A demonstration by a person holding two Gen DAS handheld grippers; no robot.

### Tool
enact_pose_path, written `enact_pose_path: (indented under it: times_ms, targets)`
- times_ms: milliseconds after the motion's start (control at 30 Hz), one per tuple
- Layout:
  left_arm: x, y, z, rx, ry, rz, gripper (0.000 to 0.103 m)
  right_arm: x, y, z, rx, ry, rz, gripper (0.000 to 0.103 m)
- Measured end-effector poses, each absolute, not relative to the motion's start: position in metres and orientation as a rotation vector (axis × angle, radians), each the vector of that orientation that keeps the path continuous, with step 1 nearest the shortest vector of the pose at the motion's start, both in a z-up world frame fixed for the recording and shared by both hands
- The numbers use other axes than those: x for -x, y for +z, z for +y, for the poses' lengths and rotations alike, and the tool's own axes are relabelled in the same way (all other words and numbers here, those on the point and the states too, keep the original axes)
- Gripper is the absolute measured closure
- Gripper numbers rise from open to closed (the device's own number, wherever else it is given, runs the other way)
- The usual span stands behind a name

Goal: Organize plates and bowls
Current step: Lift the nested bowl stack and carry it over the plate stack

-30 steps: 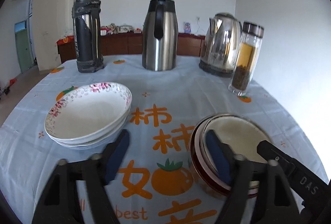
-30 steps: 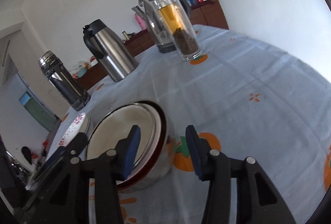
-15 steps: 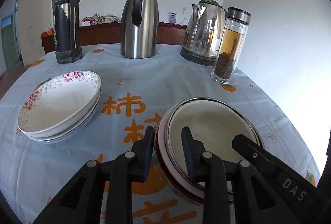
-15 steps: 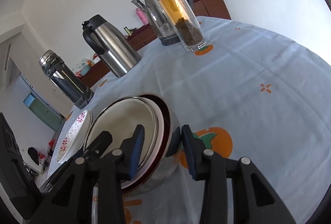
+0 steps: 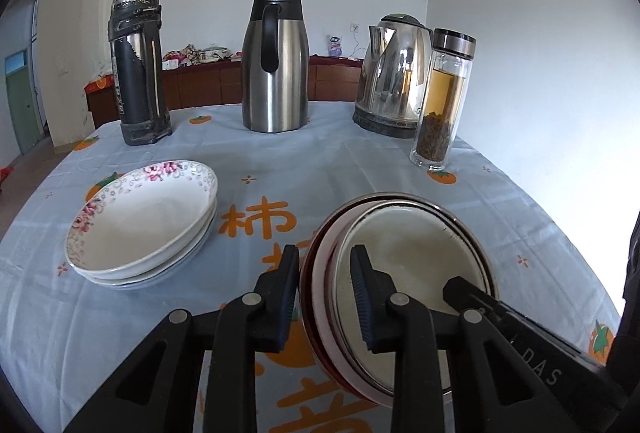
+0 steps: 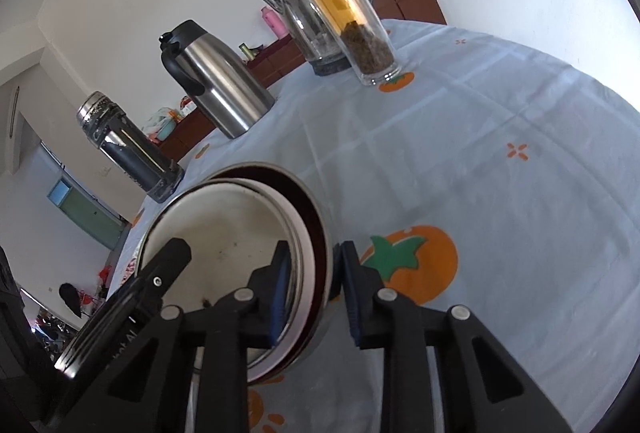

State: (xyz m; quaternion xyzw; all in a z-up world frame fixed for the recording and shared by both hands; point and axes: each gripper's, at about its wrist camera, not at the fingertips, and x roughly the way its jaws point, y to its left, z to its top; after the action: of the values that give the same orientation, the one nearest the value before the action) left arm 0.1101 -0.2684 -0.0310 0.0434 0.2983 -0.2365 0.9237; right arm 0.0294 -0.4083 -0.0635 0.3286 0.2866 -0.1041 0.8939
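**Both grippers on the rim of the nested bowls**

The nested bowls are the landmark here: a cream-lined inner bowl sits inside a dark red one, and there seems to be a steel bowl under them, seen best from the right wrist. They sit on the tablecloth, toward its near side.

The left gripper straddles the left rim of the stack, one pad outside the wall and one inside, with the jaws drawn narrow and gripping the rim. The right gripper straddles the opposite rim in the same way; its jaws are closing, and the pads look about on the wall.

To the left of the bowls, well apart from them, stands a stack of floral plates, already piled one on another. Behind the bowls, at the far edge of the cloth, stand a glass tea bottle, a steel kettle, a steel carafe and a black flask.

As a judgement, the sorting looks largely done: plates form one pile and bowls another. What seems left is to lift the bowl stack with both hands and set it in its final place, which the pictures do not reveal.
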Motion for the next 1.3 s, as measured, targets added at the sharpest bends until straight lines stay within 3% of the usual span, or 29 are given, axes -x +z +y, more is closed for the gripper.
enact_pose_path:
  times_ms: [533,1300]
  targets:
    - [-0.107,-0.015,-0.224,-0.085,-0.441,0.574,0.074,-0.029,-0.048,-0.361,-0.644,-0.179,0.598,0.079]
    - [-0.162,0.024,-0.125,-0.008,-0.309,0.521,0.074,-0.105,0.006,-0.275,-0.59,-0.042,0.575,0.079]
